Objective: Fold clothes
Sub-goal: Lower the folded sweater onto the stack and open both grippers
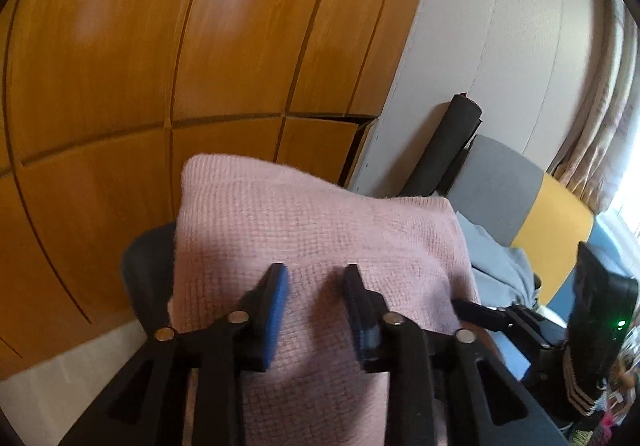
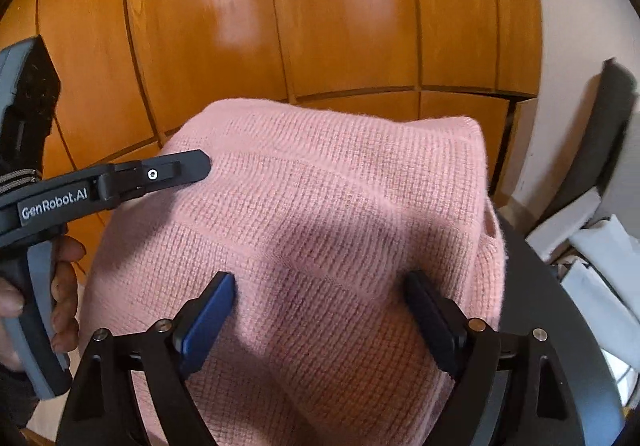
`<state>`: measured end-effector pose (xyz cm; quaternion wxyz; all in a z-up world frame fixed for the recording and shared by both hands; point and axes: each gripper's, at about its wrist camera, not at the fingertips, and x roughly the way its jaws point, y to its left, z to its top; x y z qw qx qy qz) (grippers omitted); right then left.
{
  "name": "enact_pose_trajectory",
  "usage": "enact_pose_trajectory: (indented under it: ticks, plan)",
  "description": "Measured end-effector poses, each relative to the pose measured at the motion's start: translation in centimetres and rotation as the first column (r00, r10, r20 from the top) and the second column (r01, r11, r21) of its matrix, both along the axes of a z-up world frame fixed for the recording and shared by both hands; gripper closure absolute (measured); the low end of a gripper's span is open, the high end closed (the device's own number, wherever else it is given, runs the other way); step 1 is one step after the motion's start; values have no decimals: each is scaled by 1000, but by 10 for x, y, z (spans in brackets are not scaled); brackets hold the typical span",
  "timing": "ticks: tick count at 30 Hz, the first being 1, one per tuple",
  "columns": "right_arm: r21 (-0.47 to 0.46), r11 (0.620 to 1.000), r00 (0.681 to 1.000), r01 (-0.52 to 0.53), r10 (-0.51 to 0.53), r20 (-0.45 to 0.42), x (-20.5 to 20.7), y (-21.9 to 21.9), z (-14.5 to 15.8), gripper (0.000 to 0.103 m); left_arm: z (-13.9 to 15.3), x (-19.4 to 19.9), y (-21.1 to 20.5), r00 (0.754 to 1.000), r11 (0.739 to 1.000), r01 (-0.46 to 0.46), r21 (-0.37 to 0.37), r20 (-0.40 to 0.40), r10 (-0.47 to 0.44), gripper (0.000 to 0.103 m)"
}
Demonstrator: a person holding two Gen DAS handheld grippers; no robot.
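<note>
Across a round black worktop [image 2: 560, 326] lies a folded pink knitted sweater [image 2: 320, 226], long axis running away from both cameras toward orange wooden cupboard doors [image 2: 320, 25], far folded edge overhanging the rim. Left gripper [image 1: 316, 282] over the knit, jaws apart, clamping nothing. Right gripper [image 2: 320, 286] likewise over the cloth, jaws wide apart, holding nothing.
</note>
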<state>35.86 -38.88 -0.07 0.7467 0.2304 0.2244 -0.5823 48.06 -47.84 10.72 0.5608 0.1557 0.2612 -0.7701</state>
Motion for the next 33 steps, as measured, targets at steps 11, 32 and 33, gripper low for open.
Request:
enact_pose_trajectory:
  ticks: [11, 32, 33]
  plan:
    - [-201, 960, 973, 194, -215, -84, -18, 20, 53, 0, 45, -24, 91, 905, 929, -301, -215, 242, 349, 63]
    - [-187, 967, 983, 172, -179, -25, -3, 71, 42, 0, 60, -25, 163, 900, 910, -313, -272, 223, 376, 65]
    - [-188, 967, 983, 173, -181, -25, -2, 73, 43, 0, 58, -24, 162, 900, 913, -311, -265, 226, 373, 65]
